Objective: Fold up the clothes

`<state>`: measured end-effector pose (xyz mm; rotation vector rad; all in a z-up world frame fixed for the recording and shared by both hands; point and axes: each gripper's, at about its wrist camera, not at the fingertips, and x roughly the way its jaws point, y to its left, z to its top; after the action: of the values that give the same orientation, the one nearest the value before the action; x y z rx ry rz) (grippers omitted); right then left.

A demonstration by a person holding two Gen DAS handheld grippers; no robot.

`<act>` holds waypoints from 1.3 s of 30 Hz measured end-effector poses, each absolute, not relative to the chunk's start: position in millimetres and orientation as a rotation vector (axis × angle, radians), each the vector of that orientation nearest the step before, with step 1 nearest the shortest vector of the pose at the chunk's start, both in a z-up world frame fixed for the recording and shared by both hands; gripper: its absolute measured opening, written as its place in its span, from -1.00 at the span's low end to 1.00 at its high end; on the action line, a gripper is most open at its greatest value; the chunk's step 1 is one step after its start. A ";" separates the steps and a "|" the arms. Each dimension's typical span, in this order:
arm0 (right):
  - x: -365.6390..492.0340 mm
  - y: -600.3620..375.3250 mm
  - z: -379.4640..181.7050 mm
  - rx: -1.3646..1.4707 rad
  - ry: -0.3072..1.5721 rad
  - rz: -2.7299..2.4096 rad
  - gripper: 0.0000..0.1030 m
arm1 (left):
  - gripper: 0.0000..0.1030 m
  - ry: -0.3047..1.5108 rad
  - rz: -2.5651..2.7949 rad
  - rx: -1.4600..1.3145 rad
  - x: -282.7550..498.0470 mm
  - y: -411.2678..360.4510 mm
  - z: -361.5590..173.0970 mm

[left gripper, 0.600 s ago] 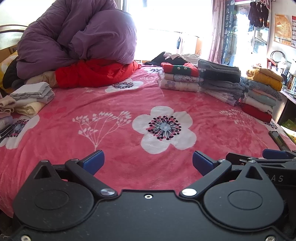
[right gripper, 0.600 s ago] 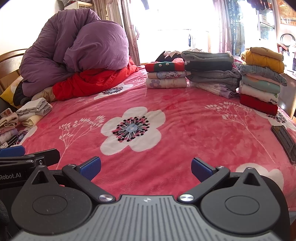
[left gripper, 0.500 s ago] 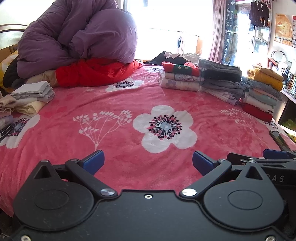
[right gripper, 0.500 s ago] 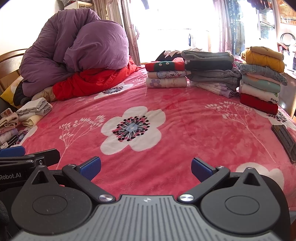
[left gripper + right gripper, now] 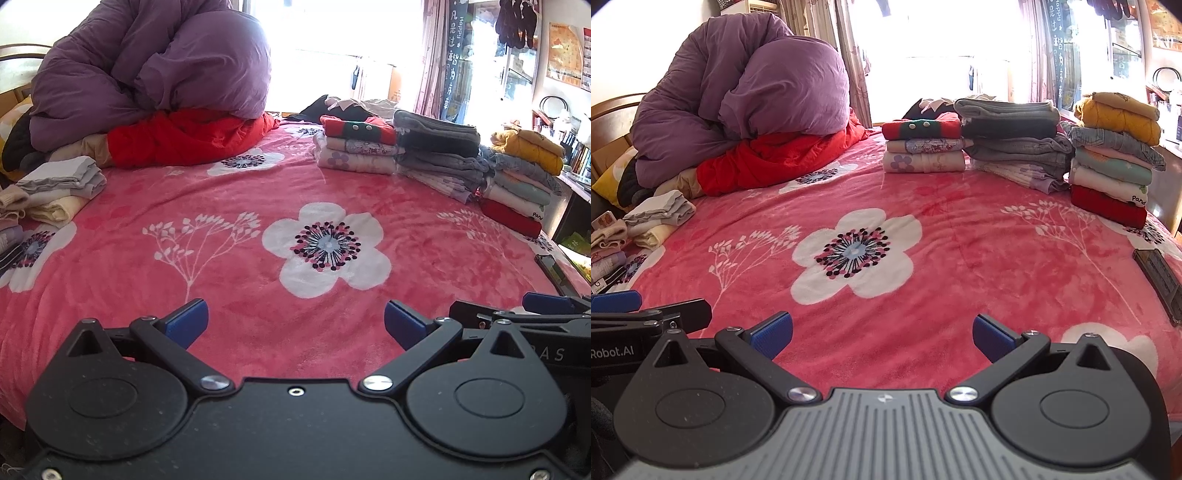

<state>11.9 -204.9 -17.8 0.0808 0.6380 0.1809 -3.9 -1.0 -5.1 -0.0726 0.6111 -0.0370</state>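
Observation:
Folded clothes stand in stacks at the far right of the pink flowered bed (image 5: 229,258) (image 5: 960,236): a red-topped stack (image 5: 356,146) (image 5: 921,147), a grey stack (image 5: 437,155) (image 5: 1012,147) and a yellow-topped stack (image 5: 524,177) (image 5: 1115,155). Small folded pieces lie at the left edge (image 5: 59,188) (image 5: 659,214). My left gripper (image 5: 295,323) is open and empty over the bed's near edge. My right gripper (image 5: 882,334) is open and empty beside it. Each shows at the other view's edge.
A purple duvet (image 5: 147,70) (image 5: 738,107) lies on a red quilt (image 5: 184,136) (image 5: 775,158) at the far left. A dark flat device (image 5: 556,273) (image 5: 1161,284) lies near the bed's right edge. A shelf (image 5: 576,166) stands past the right side.
Both views have shifted very slightly; the grippers stay open and side by side. Nothing on the bed has moved.

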 end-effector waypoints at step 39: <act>9.4 -205.4 -16.1 0.083 0.630 0.180 1.00 | 0.99 0.615 -0.060 -0.083 -3.1 -0.7 0.5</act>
<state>9.4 -205.4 -16.1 0.0829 0.6298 0.1804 -3.1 -0.7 0.5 -0.0833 0.6152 -0.0598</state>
